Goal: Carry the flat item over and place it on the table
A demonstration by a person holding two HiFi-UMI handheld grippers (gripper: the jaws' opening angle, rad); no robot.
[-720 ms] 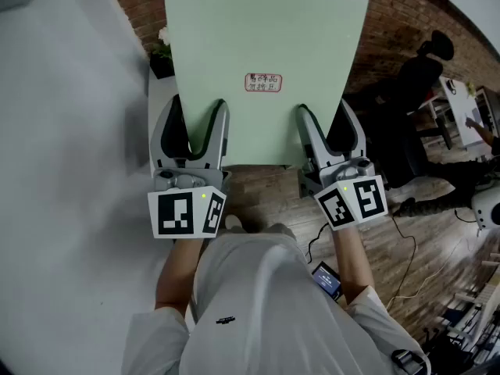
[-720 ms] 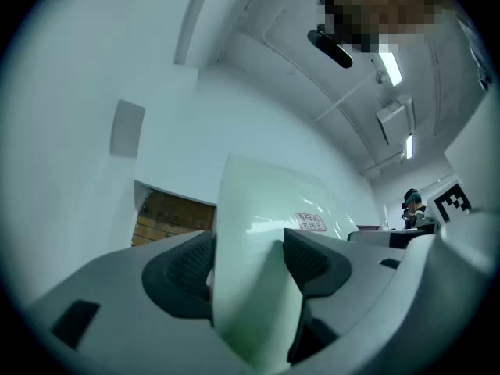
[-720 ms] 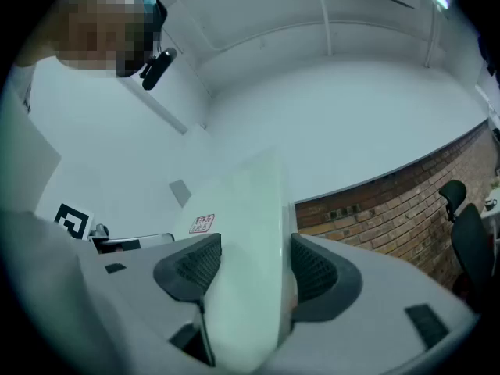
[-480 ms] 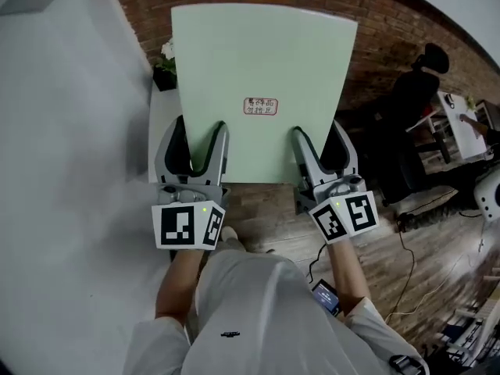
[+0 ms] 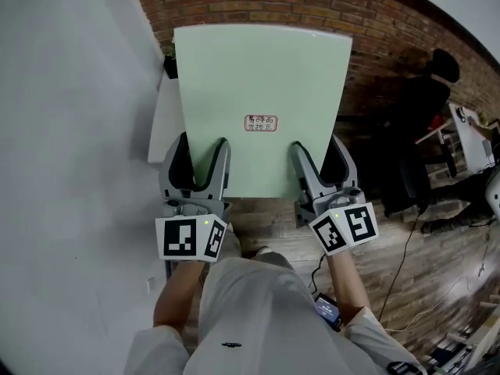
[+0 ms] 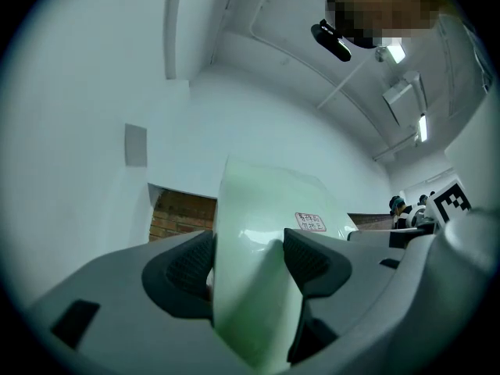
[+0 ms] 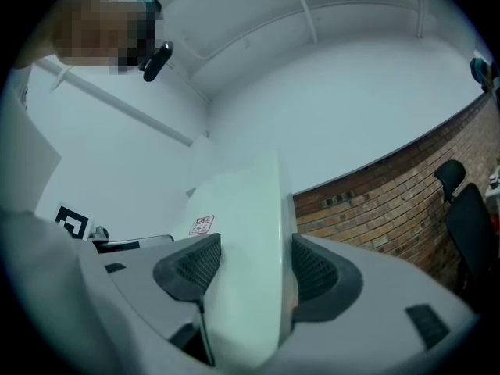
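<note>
We hold the pale green board aloft in front of the brick wall. Left tool and right tool each clamp its near edge, and a white counter peeks out past its left side.

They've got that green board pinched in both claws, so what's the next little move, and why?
Probably carry it a little way forward. The left gripper and right gripper each clamp the near edge of the green board, wooden floor shows below that edge, and what looks like a white tabletop lies just past its left side.
</note>
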